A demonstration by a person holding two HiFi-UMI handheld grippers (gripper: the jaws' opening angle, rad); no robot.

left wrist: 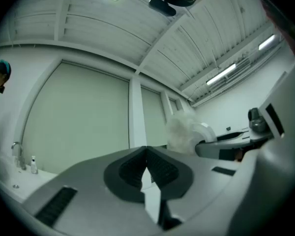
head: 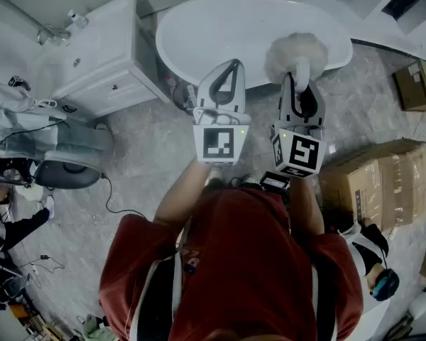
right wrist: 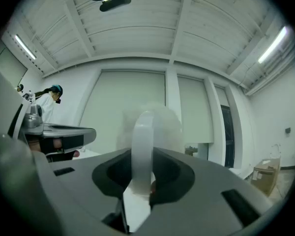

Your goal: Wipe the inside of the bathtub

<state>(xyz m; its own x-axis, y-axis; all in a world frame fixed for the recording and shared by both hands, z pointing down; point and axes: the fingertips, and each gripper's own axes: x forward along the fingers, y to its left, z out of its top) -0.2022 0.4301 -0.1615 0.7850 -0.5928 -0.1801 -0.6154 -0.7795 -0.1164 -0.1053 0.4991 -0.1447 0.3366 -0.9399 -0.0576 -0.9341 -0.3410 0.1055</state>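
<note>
- Our shirt [head: 234, 261], nearest.
- Left gripper [head: 230, 64]: jaws together, empty.
- Right gripper [head: 298, 78] pinches a duster [head: 296, 50] by the tub [head: 220, 27].
- Wiping looks unstarted; next we lower the duster in.

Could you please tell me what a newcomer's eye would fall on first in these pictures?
The big white oval bathtub at the top of the head view stands out first. Next comes the fluffy white duster, its white handle clamped in the right gripper and seen against the tub's near rim, while the left gripper beside it is shut and empty. The person's red shirt fills the bottom.
</note>
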